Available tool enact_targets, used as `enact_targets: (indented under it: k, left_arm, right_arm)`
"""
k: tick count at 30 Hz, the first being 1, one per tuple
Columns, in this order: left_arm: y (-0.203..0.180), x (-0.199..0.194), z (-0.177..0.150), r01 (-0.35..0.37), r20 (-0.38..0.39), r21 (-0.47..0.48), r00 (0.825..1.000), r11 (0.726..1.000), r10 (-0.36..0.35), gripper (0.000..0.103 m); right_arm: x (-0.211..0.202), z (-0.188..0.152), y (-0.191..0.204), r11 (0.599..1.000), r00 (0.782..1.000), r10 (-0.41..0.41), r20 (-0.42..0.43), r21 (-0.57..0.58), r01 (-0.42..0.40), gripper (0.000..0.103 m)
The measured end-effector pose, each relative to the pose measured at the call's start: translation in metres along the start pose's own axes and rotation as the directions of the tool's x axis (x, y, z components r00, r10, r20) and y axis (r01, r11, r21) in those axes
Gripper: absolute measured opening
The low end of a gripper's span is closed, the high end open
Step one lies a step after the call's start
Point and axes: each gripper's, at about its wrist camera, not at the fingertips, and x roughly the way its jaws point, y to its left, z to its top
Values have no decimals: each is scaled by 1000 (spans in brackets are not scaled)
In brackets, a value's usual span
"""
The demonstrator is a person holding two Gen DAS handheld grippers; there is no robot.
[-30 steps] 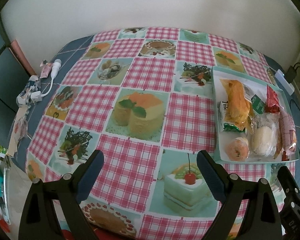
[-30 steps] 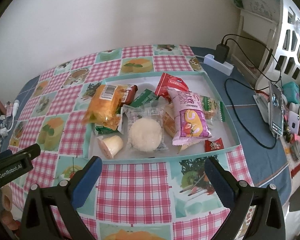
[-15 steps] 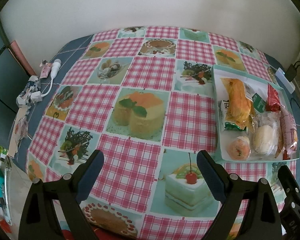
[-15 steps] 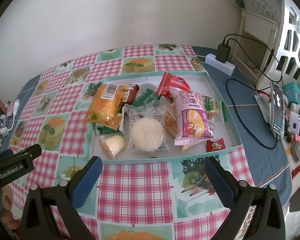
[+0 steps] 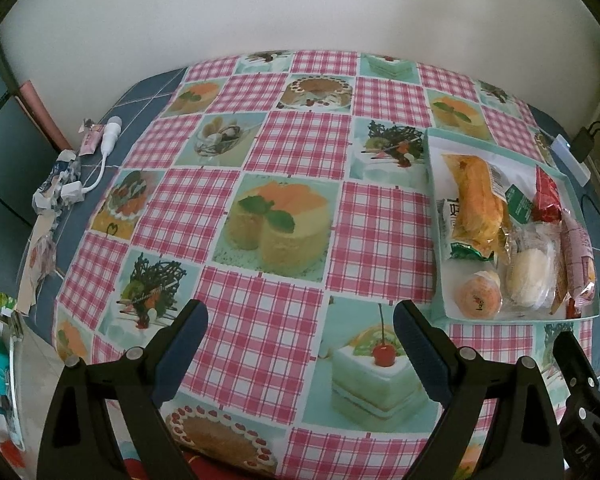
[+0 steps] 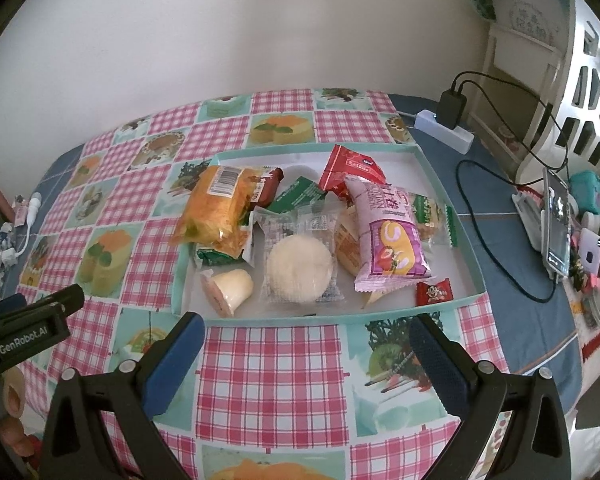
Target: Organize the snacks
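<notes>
Right gripper [image 6: 306,346] spread wide, holding nothing, hovering over checked tablecloth [image 6: 268,364] just short of the snack tray [image 6: 470,248] at 12 o'clock. Inside, touching: orange bread pack [image 6: 216,208], round white cake [image 6: 300,266], pink roll pack [image 6: 392,240], small jelly cup [image 6: 228,290]. Power strip [image 6: 446,130] and cables at 1 o'clock, phone [image 6: 558,226] at 3. Left gripper [image 5: 300,332] equally wide, empty, tray [image 5: 434,208] at 2 o'clock. Tray a touch nearer than a second ago, otherwise unchanged.

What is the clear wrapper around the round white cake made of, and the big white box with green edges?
Clear wrapper: probably thin glossy plastic film; it is see-through, crinkled and shiny. White box with green edges: looks like matte cardboard, with thin, flat, straight walls, though I can't be sure.
</notes>
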Motion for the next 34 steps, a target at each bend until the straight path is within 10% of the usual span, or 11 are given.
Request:
enact_targets:
  k: [34]
  left_arm:
    - [6, -7, 0, 9, 36, -20, 999, 1000, -8, 94]
  right_arm:
    - [1, -1, 1, 1000, 1000, -2, -4, 1, 2, 103]
